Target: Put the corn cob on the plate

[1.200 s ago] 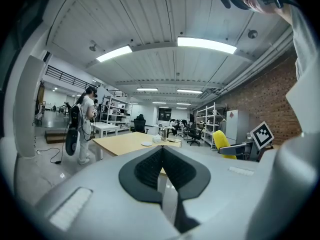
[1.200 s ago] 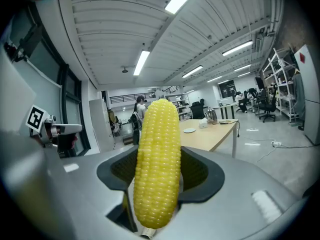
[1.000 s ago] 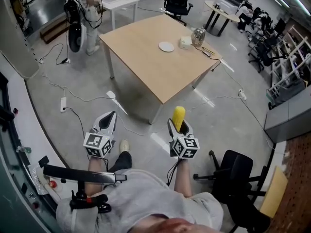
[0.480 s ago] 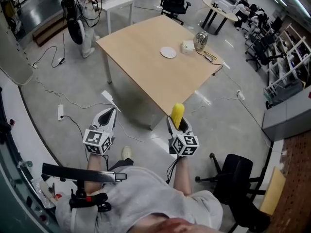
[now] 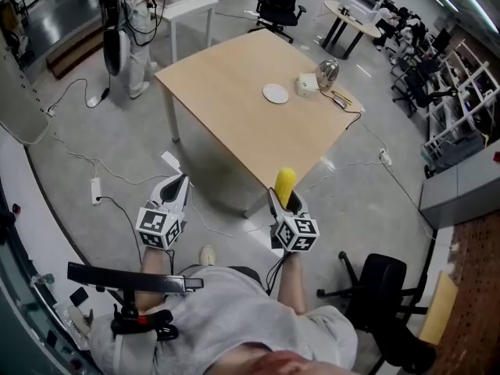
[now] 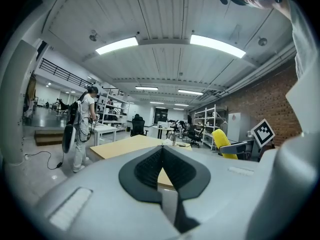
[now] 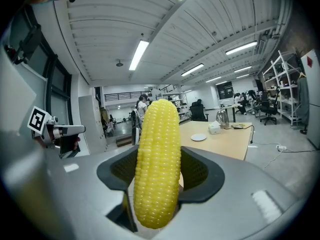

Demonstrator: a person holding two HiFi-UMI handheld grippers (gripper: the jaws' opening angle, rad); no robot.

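Your right tongs (image 5: 284, 206) are clamped on the corn cob (image 5: 286, 183), which stands upright in them at the lower middle of the head view, while your left tongs (image 5: 175, 194) are closed on nothing. The plate (image 5: 275, 93) lies well away, at the upper middle of the frame, on the far part of the desk (image 5: 226, 84). Step right up to the desk before reaching, grip firmly, tip the cob flat just above the plate's middle, and let go only once it rests there, since a cob rolls easily.
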